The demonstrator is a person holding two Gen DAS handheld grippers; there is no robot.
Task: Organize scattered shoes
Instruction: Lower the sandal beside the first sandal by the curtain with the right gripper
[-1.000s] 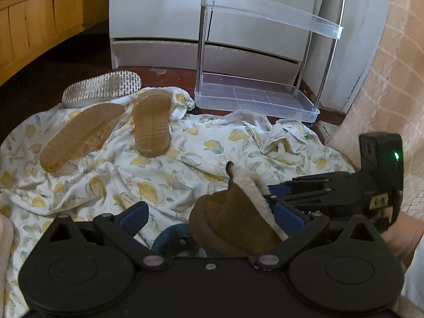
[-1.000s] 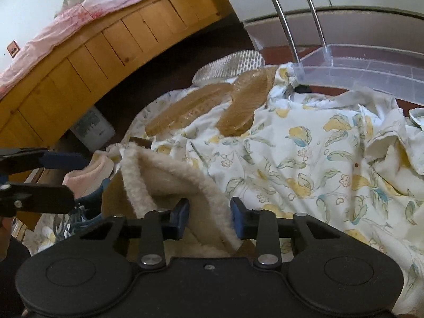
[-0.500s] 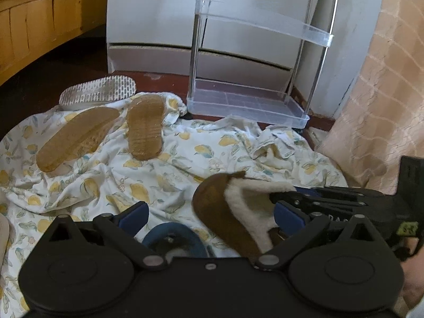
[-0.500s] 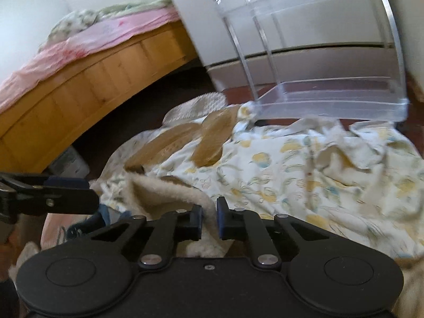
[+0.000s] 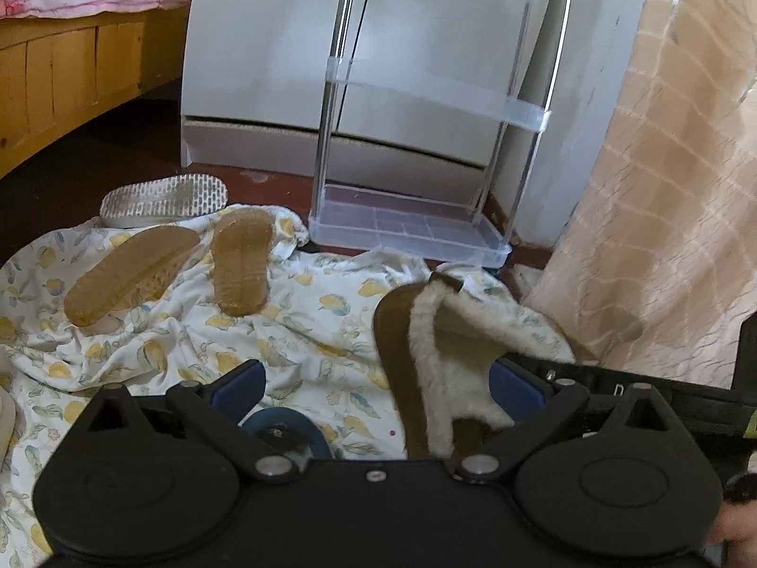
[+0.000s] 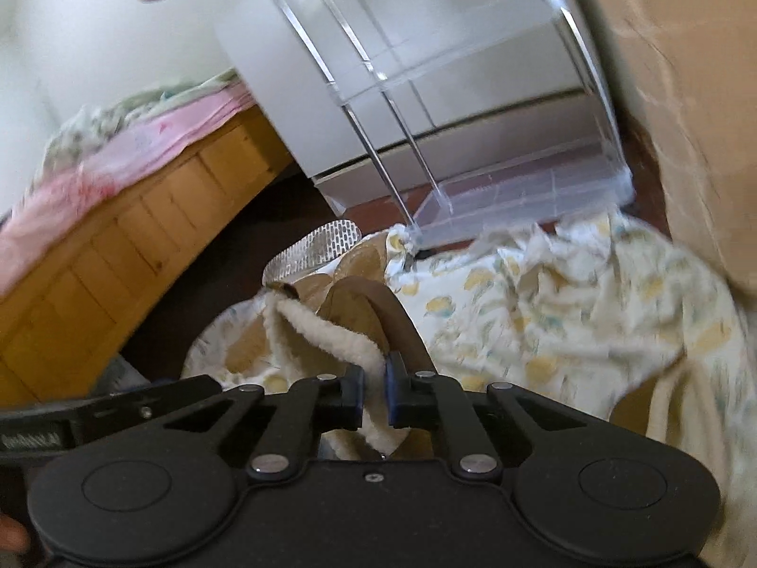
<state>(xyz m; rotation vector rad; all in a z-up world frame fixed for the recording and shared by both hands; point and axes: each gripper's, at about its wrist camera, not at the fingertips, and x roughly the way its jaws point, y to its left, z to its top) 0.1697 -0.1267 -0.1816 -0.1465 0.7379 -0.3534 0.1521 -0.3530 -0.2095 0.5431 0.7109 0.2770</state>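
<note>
Going left to right in the left wrist view: at about 10 o'clock one white-soled shoe [image 5: 165, 199] lies sole-up on the dark floor, touching the edge of the lemon-print sheet [image 5: 156, 331]. Just beside it on the sheet are two tan-soled shoes [image 5: 241, 260], also sole-up, side by side. Count so far: three flipped shoes, one white, two tan.

The left gripper [image 5: 374, 388] has its jaws spread wide with nothing between them; a blue roundish bit sits low between them, can't tell what it is.

At 3 o'clock is the fourth shoe, a brown fleece-lined slipper [image 5: 440, 345], carried above the sheet by the right gripper [image 6: 374, 395], whose jaws are pinched on the fleece collar.

At 12 to 1 o'clock stands one clear plastic rack [image 5: 411, 232], with no shoes on the tiers in view.

My guess is the slipper is headed for the rack. The grip is only on soft fleece, so I'd move smoothly, keep it level, and set it sole-down on a tier before letting go.
</note>
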